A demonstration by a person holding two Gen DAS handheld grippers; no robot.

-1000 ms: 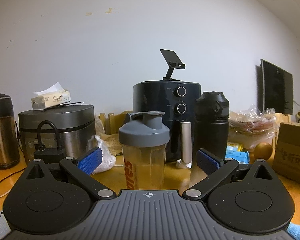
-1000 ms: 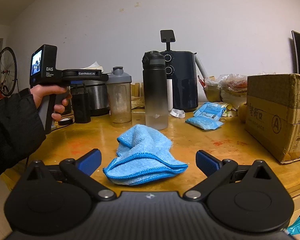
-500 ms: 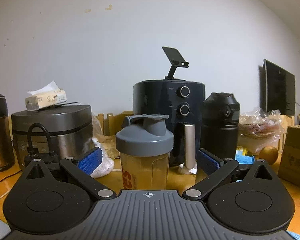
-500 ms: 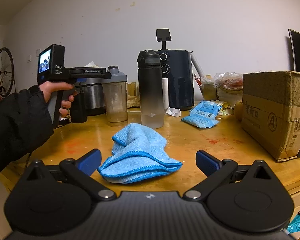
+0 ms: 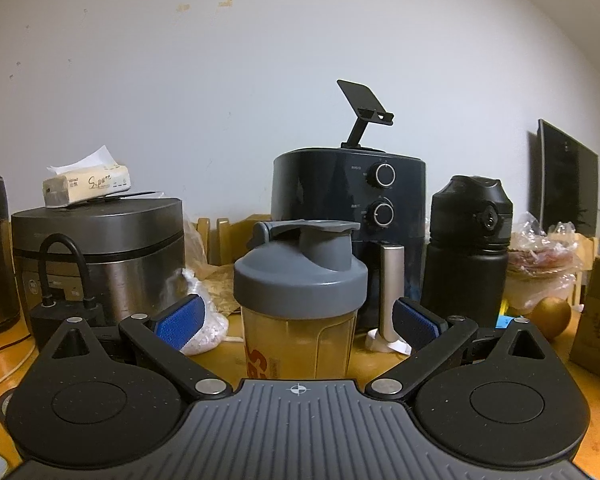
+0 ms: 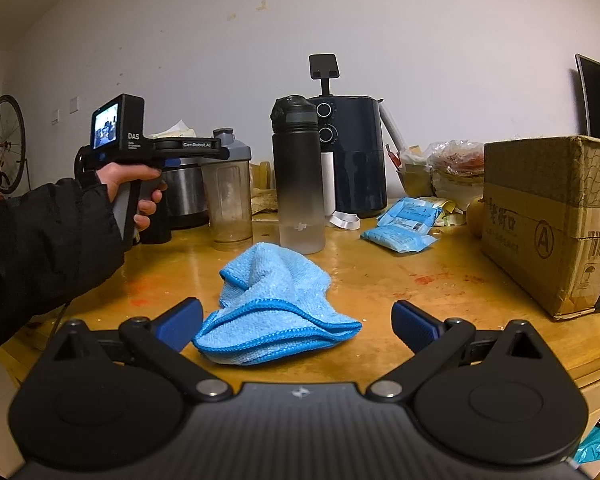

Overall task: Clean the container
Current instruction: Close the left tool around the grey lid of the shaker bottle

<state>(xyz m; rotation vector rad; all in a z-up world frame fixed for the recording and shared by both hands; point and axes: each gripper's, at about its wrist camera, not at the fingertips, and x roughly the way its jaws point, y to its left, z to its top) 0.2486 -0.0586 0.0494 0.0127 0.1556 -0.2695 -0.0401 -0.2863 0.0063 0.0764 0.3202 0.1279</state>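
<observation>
A clear shaker cup [image 5: 300,312] with a grey lid stands straight ahead in the left wrist view, between the blue pads of my open left gripper [image 5: 298,322], which do not touch it. The right wrist view shows the same shaker cup [image 6: 227,204] beyond the left gripper [image 6: 204,148], held by a hand in a black sleeve. A crumpled blue cloth [image 6: 274,304] lies on the wooden table [image 6: 420,292] just ahead of my open right gripper [image 6: 296,326]. A black-topped water bottle [image 6: 298,176] stands behind the cloth.
A dark air fryer [image 5: 348,216] with a phone stand on top sits behind the shaker. A rice cooker [image 5: 96,256] with a tissue pack is at the left. A cardboard box [image 6: 552,220] and blue packets [image 6: 404,224] lie at the right.
My left gripper has moved closer to the shaker cup, which now fills more of the view between the pads. The right gripper has edged a little towards the cloth.
</observation>
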